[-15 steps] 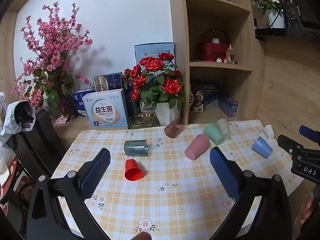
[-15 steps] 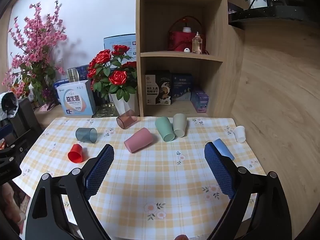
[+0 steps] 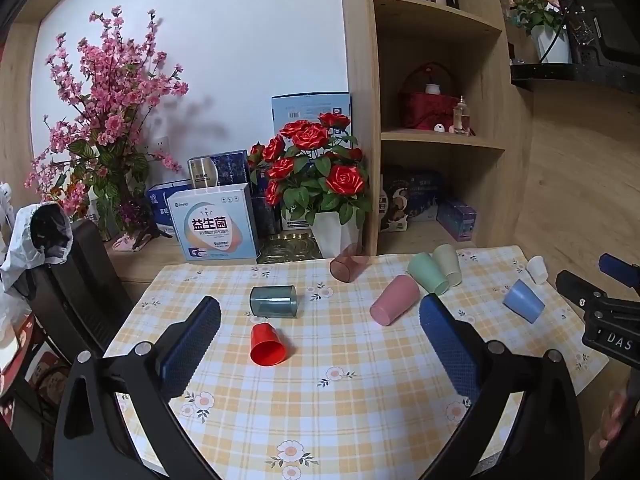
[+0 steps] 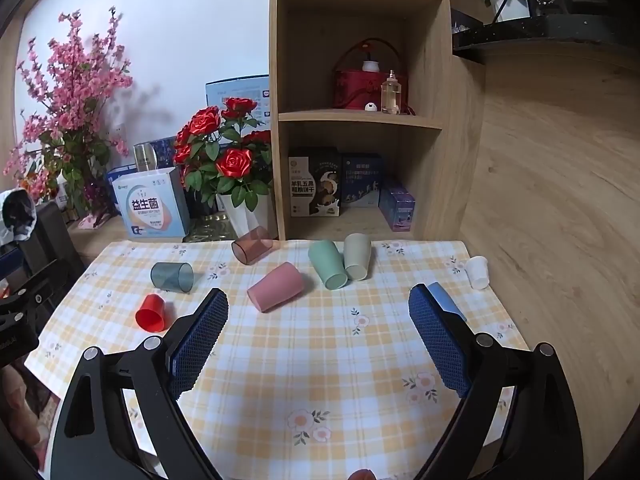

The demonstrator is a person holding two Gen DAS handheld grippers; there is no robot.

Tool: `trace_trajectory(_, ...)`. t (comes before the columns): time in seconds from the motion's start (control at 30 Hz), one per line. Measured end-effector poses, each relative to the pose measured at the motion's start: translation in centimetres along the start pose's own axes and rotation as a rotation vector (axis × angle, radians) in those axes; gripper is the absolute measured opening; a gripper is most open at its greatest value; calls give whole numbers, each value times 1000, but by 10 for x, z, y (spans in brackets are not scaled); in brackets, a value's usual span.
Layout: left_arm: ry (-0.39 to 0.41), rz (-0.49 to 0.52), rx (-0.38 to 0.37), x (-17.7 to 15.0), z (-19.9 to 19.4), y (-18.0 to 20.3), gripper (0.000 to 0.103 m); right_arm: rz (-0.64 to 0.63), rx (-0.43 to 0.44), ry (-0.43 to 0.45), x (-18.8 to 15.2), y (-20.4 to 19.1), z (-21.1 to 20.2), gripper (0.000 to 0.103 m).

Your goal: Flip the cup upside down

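Observation:
Several cups lie on their sides on a checked tablecloth (image 3: 344, 392): a red cup (image 3: 267, 345) (image 4: 151, 313), a grey-blue clear cup (image 3: 273, 301) (image 4: 172, 277), a brown clear cup (image 3: 348, 266) (image 4: 252, 245), a pink cup (image 3: 394, 305) (image 4: 276, 287), a green cup (image 3: 428, 273) (image 4: 328, 264), a pale cup (image 3: 449, 264) (image 4: 357, 255), a blue cup (image 3: 523, 306) (image 4: 446, 300) and a small white cup (image 3: 537, 269) (image 4: 478, 272). My left gripper (image 3: 320, 320) is open and empty above the table, the red cup ahead between its fingers. My right gripper (image 4: 318, 314) is open and empty; its right finger partly hides the blue cup.
A white vase of red roses (image 3: 316, 184), a white box with Chinese print (image 3: 214, 227) and pink blossoms (image 3: 104, 120) stand behind the table. A wooden shelf unit (image 4: 360, 120) stands at the back. A wooden wall (image 4: 560, 200) borders the right side. A black chair (image 3: 80, 280) is at left.
Both views are nearly unchanged; the grippers stay open and hover, with only a slight shift of the scene.

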State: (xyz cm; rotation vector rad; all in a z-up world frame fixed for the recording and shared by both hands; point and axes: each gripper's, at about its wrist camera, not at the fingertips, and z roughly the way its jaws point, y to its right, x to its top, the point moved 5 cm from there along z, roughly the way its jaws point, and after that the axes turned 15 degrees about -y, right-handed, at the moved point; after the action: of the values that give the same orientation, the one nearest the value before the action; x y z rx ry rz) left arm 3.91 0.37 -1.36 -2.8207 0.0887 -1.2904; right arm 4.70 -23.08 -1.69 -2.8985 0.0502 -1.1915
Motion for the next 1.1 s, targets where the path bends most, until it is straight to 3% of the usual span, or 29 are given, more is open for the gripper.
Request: trace_trajectory(1.1,29,12,-1,-2,-5,4,97,3,-3,20,-7,-1,-1,89)
